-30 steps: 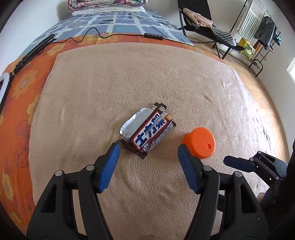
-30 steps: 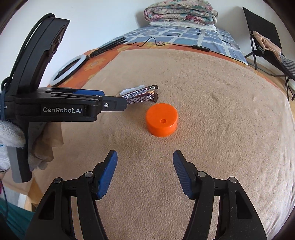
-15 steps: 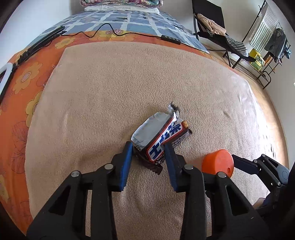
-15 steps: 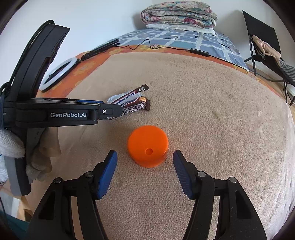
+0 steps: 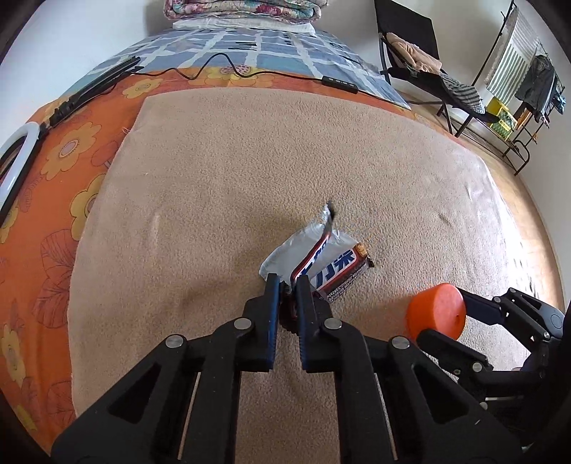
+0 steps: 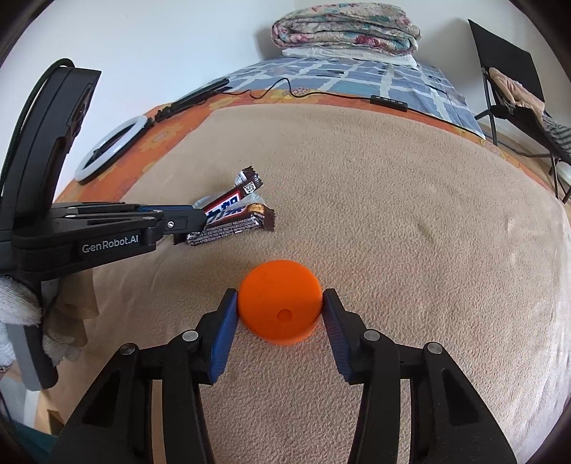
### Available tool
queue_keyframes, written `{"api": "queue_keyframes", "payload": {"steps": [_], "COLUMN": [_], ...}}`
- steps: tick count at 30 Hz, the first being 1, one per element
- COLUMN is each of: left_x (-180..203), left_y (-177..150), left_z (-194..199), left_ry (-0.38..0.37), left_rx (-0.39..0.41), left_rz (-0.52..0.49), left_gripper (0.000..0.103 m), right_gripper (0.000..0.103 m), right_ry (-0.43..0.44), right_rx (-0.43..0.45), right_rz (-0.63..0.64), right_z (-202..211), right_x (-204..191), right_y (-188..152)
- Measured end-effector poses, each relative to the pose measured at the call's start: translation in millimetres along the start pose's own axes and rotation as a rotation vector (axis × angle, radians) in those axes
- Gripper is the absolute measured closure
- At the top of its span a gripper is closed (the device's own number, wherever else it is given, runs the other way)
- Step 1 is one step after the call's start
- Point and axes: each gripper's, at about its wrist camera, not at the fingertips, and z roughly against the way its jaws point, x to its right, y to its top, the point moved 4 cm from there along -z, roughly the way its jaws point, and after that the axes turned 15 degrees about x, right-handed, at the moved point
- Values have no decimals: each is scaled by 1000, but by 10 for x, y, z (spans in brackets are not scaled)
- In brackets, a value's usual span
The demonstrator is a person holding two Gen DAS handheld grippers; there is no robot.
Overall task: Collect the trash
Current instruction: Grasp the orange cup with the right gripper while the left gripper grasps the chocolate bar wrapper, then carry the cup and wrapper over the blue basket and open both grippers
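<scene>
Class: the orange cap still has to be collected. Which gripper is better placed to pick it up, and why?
Right. The right gripper already straddles the orange cap, jaws closing on its sides. The left gripper is busy pinching the candy wrapper.

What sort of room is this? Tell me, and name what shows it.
Most likely a bedroom: a bed with a checked sheet, folded quilts stacked at its head, and a clothes rack beside a folding chair.

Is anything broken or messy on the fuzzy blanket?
Yes. The torn-open chocolate bar wrapper lies crumpled with its silver inside showing, pinched at one end by the left claw. The round orange plastic cap looks undamaged.
</scene>
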Motion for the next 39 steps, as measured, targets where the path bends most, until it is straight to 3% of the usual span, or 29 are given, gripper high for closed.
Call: {"api": "queue_keyframes", "payload": {"steps": [11, 23, 39], "left_x": [55, 263, 682], "left_y": [19, -192, -962], "left_z": [549, 1466, 2441], "left_ry": [4, -35, -89], "left_rx": [49, 96, 116], "left_rz": [-49, -93, -150], "left_gripper": [96, 97, 97], "right_gripper": [58, 57, 57], "right_ry": [-14, 7, 48], "right_rx": [58, 108, 101], "right_rz": [15, 26, 7], "right_z": [397, 1010, 1871], "right_x": [-17, -188, -463], "right_y": [123, 117, -325]}}
